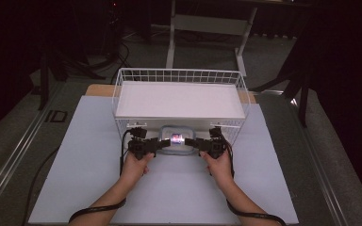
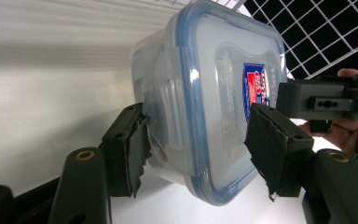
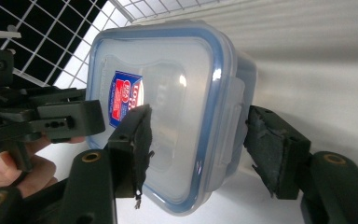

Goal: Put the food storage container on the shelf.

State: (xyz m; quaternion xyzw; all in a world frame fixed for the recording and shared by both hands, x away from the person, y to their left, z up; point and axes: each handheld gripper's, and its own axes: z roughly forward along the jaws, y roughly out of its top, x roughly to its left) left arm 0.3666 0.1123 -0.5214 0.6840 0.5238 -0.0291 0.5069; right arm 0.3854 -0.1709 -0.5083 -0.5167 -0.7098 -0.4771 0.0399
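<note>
A clear plastic container (image 1: 176,140) with a blue-rimmed lid lies between the two grippers on the white worktop (image 1: 85,174), just in front of a white wire basket (image 1: 122,80) that holds a white board (image 1: 179,99). The left gripper (image 2: 196,140) reaches in from the container's left end; in its own view one pad (image 2: 137,149) lies against the side latch and the other pad (image 2: 265,140) sits at the lid face beside the red and blue label (image 2: 256,86), the jaws spread about the box, though whether they press on it I cannot tell. The right gripper (image 3: 200,140) comes from the opposite end: one pad (image 3: 140,140) rests on the lid, while the other pad (image 3: 272,144) stands just clear of the side latch, so its jaws are apart around the container.
</note>
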